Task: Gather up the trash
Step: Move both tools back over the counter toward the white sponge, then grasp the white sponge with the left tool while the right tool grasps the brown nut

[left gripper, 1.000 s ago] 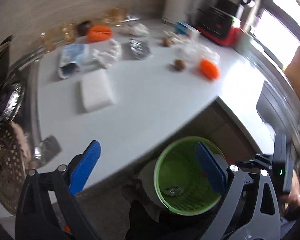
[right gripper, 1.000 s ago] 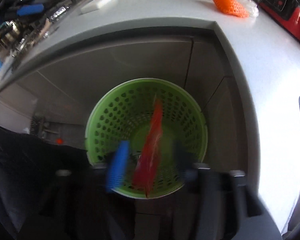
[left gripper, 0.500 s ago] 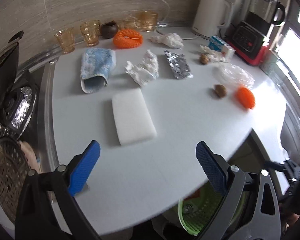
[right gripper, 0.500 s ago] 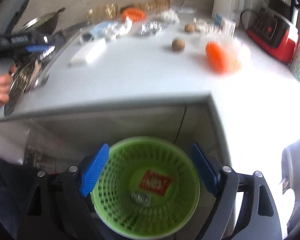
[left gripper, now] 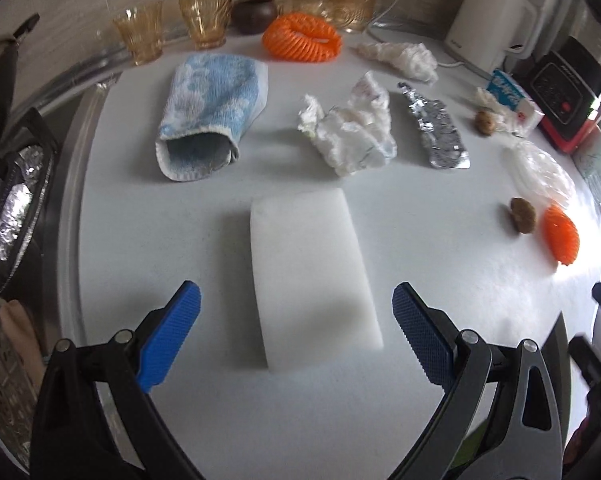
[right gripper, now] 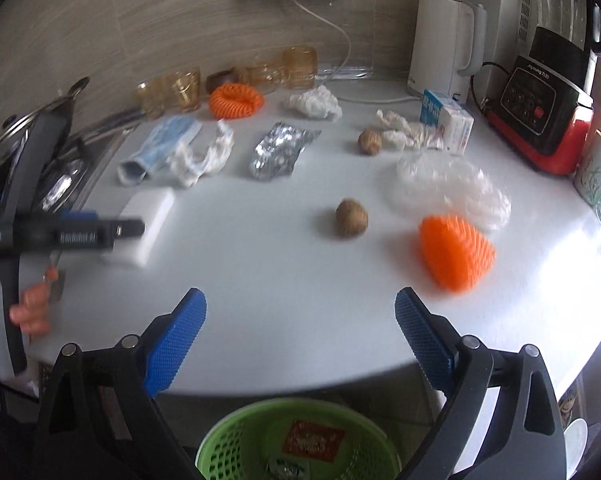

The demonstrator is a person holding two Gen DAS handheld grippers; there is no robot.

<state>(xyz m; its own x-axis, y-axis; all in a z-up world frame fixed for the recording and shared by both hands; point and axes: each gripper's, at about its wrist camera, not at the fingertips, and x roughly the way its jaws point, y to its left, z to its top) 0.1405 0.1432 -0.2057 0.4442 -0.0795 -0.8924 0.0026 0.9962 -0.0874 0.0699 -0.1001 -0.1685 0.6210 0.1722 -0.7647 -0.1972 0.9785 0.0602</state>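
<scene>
Along the back wall stood amber glasses (left gripper: 138, 32) beside a dark bowl (left gripper: 255, 14), while a white kettle (right gripper: 446, 44) and a red-based blender (right gripper: 548, 100) occupied the white counter's (right gripper: 280, 280) far right corner.

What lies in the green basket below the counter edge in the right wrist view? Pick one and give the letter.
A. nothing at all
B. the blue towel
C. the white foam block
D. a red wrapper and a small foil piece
D: inside the basket lie a red wrapper and a small foil piece, while the foam block and towel are on the counter.
</scene>
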